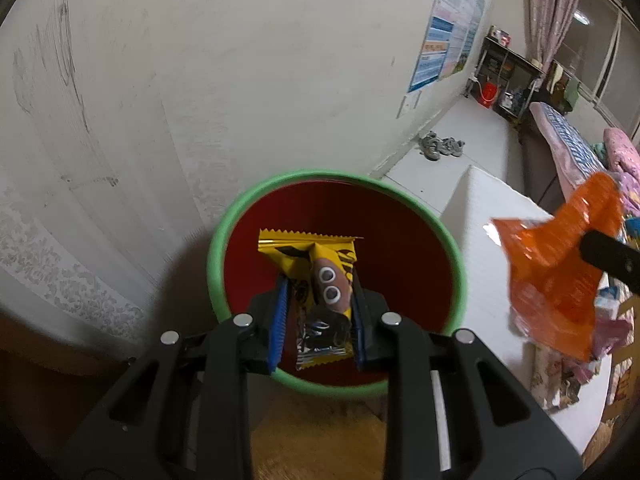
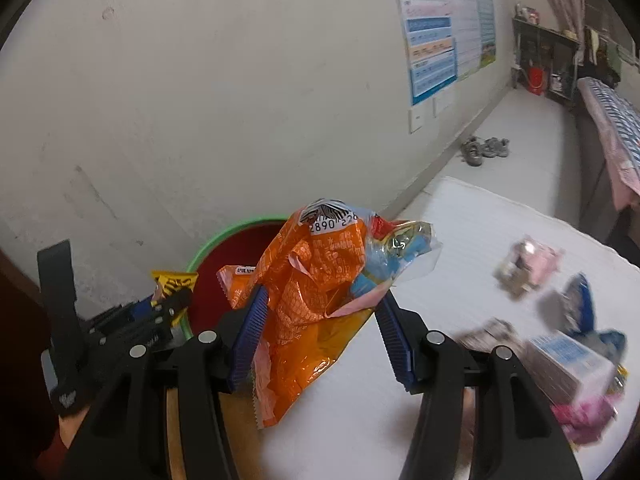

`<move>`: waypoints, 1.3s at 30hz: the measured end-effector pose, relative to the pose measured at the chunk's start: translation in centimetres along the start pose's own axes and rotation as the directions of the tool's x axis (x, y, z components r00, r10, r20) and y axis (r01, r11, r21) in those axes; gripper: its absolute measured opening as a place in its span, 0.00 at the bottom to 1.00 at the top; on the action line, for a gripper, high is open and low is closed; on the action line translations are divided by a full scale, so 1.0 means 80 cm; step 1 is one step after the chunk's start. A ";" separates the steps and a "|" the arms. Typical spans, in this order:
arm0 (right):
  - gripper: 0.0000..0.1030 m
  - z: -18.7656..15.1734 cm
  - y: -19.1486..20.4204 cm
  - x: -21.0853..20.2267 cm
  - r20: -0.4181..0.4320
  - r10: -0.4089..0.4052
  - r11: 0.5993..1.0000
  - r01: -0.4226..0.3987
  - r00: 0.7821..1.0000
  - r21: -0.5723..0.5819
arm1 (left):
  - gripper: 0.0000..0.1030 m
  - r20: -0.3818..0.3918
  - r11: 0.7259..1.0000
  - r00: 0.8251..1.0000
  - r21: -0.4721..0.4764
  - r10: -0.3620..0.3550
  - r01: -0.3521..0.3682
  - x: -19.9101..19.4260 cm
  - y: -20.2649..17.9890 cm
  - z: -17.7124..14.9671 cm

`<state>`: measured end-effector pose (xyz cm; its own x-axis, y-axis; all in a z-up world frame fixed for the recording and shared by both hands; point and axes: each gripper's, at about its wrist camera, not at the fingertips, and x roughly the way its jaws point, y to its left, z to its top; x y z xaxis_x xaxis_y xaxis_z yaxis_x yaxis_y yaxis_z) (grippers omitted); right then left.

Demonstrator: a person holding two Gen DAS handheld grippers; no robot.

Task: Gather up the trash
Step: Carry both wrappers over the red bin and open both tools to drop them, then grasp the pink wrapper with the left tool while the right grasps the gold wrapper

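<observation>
A red bin with a green rim point(image 1: 224, 236) stands against the wall; its rim point(image 2: 224, 232) shows too in the right wrist view. My left gripper point(image 1: 320, 280) hangs over the bin's mouth, shut on a yellow snack wrapper point(image 1: 316, 256) with cartoon eyes. My right gripper point(image 2: 322, 300) is shut on a crumpled orange bag point(image 2: 312, 280) with a clear, blue-printed wrapper point(image 2: 404, 252) bunched against it. That orange bag point(image 1: 560, 264) hangs to the right of the bin, above the white table. The left gripper point(image 2: 176, 300) with its yellow wrapper point(image 2: 176, 280) appears at the left.
The white table point(image 2: 460, 240) beside the bin carries several more wrappers and a small blue-and-white carton point(image 2: 568, 364). A pair of shoes point(image 1: 440, 146) lies on the floor by the wall. A bed with pink bedding point(image 1: 576, 148) and a shelf point(image 1: 508, 76) stand farther back.
</observation>
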<state>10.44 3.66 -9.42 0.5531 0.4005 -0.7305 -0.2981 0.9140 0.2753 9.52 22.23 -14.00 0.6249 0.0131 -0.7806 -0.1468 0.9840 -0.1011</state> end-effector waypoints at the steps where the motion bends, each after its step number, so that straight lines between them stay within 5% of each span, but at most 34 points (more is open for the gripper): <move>1: 0.53 0.006 0.006 0.009 -0.001 0.006 1.000 -0.006 1.000 -0.001 | 0.25 -0.001 1.000 1.000 -0.004 0.000 0.000 0.004 0.003 0.002; 3: 0.57 0.018 0.012 0.027 -0.004 0.025 1.000 -0.025 1.000 -0.001 | 0.26 -0.006 1.000 1.000 -0.009 -0.003 0.003 0.011 0.008 0.005; 4: 0.57 0.021 0.015 0.032 -0.005 0.032 0.999 -0.032 0.999 0.002 | 0.35 -0.008 1.000 1.000 -0.017 0.002 -0.002 0.014 0.011 0.006; 5: 0.59 0.026 0.019 0.039 -0.008 0.036 0.999 -0.036 0.999 0.006 | 0.54 -0.011 1.000 1.000 -0.026 0.009 -0.010 0.017 0.013 0.006; 6: 0.62 0.029 0.022 0.044 -0.010 0.040 0.999 -0.040 0.999 0.010 | 0.58 -0.007 0.999 1.000 -0.041 0.005 -0.005 0.019 0.016 0.005; 10: 0.70 0.033 0.023 0.042 0.011 0.048 0.998 -0.048 0.999 0.037 | 0.59 -0.010 0.997 1.000 -0.078 -0.008 0.007 0.023 0.024 0.004; 19: 0.71 0.001 -0.013 -0.011 0.014 -0.003 0.997 0.002 1.000 0.075 | 0.59 -0.026 0.998 1.000 -0.059 -0.001 0.000 0.015 0.013 -0.016; 25: 0.75 -0.052 -0.097 -0.091 0.053 -0.179 0.978 0.171 0.982 0.122 | 0.59 -0.039 0.999 0.999 -0.037 -0.017 0.015 -0.004 -0.012 -0.031; 31: 0.75 -0.124 -0.218 -0.147 -0.009 -0.405 0.891 0.396 0.914 0.223 | 0.59 -0.083 0.998 0.994 0.002 -0.067 0.068 -0.019 -0.066 -0.060; 35: 0.75 -0.168 -0.288 -0.165 -0.072 -0.432 0.838 0.430 0.899 0.336 | 0.59 -0.107 0.987 0.984 0.066 -0.141 0.149 -0.034 -0.123 -0.075; 39: 0.75 -0.201 -0.329 -0.175 -0.091 -0.427 0.804 0.425 0.899 0.416 | 0.69 -0.101 0.931 0.959 0.235 -0.263 0.280 -0.064 -0.218 -0.069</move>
<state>-1.95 -27.07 -16.47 0.5539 -0.0365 -0.8318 0.3183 0.9324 0.1711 4.62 4.05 -11.65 0.5606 -0.2647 -0.7846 0.2184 0.9612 -0.1682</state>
